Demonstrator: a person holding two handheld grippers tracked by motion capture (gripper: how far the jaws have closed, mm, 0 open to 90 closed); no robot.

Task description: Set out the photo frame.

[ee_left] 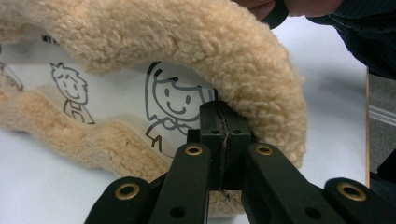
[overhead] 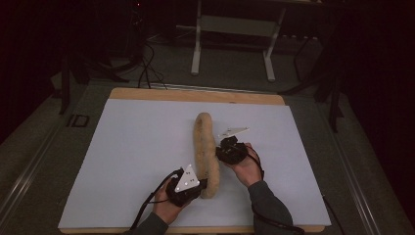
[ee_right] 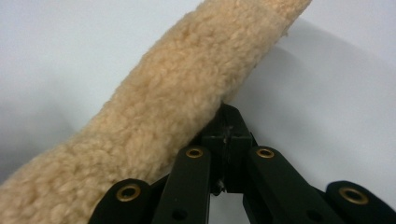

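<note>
Basically a long tan fleece cloth (overhead: 205, 152) lies lengthwise mid-table on the white sheet (overhead: 127, 161). Left gripper (overhead: 195, 188) jaws pinched together on its near end; right gripper (overhead: 222, 152) jaws clamped on its right edge. Cartoon-print lining (ee_left: 173, 98) shows inside the fold.

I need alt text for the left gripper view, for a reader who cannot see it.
The left claw, jaws shut, pinches the edge of a tan fleece item lying on a white table. The fleece folds open over a white lining printed with cartoon children.
</note>
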